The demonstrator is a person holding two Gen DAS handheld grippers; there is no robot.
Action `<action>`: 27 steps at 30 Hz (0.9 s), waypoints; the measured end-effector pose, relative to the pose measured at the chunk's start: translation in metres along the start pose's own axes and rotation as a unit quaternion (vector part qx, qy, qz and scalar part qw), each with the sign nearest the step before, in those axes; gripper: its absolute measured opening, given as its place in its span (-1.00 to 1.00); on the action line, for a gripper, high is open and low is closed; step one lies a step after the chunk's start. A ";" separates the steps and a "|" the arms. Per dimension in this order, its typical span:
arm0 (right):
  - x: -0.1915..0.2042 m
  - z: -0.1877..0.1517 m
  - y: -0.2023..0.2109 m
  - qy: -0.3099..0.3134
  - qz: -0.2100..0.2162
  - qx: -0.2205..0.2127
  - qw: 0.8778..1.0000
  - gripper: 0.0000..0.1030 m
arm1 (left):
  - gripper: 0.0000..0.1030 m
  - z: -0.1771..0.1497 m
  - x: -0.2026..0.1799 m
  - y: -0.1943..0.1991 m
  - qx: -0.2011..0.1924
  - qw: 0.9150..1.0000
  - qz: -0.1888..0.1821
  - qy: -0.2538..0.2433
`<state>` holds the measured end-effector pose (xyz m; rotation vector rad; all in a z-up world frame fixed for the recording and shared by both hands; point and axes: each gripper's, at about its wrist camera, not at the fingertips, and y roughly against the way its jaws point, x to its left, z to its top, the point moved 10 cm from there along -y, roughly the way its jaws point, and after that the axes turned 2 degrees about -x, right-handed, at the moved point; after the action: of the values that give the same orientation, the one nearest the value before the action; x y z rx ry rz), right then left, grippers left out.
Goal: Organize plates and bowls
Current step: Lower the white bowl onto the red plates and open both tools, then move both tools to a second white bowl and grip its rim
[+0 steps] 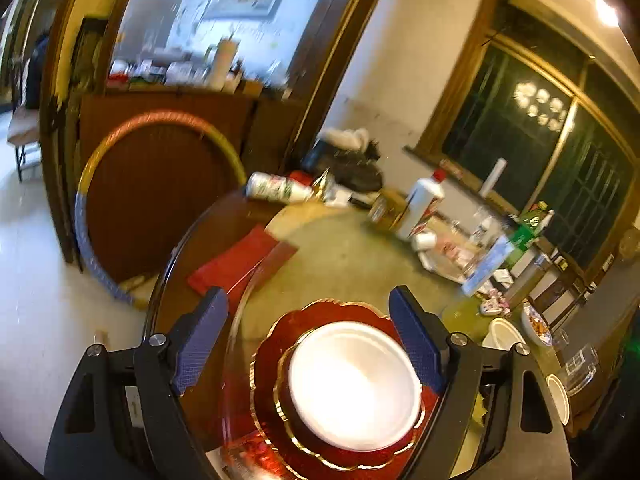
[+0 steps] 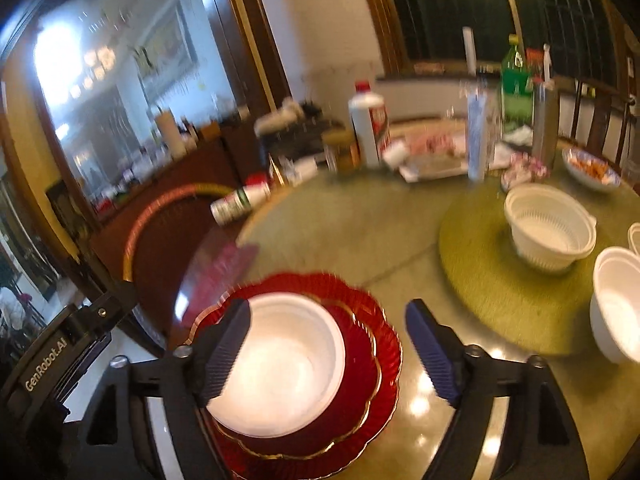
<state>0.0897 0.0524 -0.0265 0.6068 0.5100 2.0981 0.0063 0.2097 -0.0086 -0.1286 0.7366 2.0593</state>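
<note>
A white bowl sits on two stacked red scalloped plates with gold rims near the edge of the glass-topped round table. My left gripper hovers over the stack, open, with its blue pads on either side of the bowl and apart from it. My right gripper is also open, its left pad in front of the bowl's rim and nothing gripped. A white strainer bowl and stacked white bowls stand on a green mat to the right.
A white liquor bottle, a green bottle, a toppled white bottle and a patterned dish of food crowd the far side. A red cloth lies left of the stack. The table edge and floor are to the left.
</note>
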 end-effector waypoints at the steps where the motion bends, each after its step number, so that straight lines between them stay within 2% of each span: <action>1: 0.000 0.001 0.002 -0.003 0.012 0.000 1.000 0.69 | 0.66 0.001 -0.004 0.001 -0.005 1.000 -0.005 -0.006; 6: -0.009 -0.019 -0.003 -0.057 0.085 0.056 0.993 0.73 | 0.66 -0.006 -0.034 0.008 -0.011 0.998 -0.041 -0.050; 10: -0.028 -0.034 -0.004 -0.109 0.111 0.085 0.984 0.76 | 0.66 -0.015 -0.048 0.009 -0.003 0.996 -0.054 -0.067; 13: -0.042 -0.042 -0.004 -0.132 0.110 0.096 0.980 1.00 | 0.66 -0.023 -0.058 0.010 0.007 0.995 -0.064 -0.076; 19: -0.072 -0.048 0.001 -0.186 0.119 0.098 0.970 1.00 | 0.66 -0.036 -0.075 0.015 0.019 0.992 -0.078 -0.099; 27: -0.103 -0.067 0.010 -0.214 0.101 0.111 0.965 1.00 | 0.66 -0.064 -0.098 0.016 0.057 0.983 -0.096 -0.147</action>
<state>0.0964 -0.0479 -0.0982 1.2537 0.4493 2.0252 0.0379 0.0968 -0.0182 0.1610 0.6293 1.7975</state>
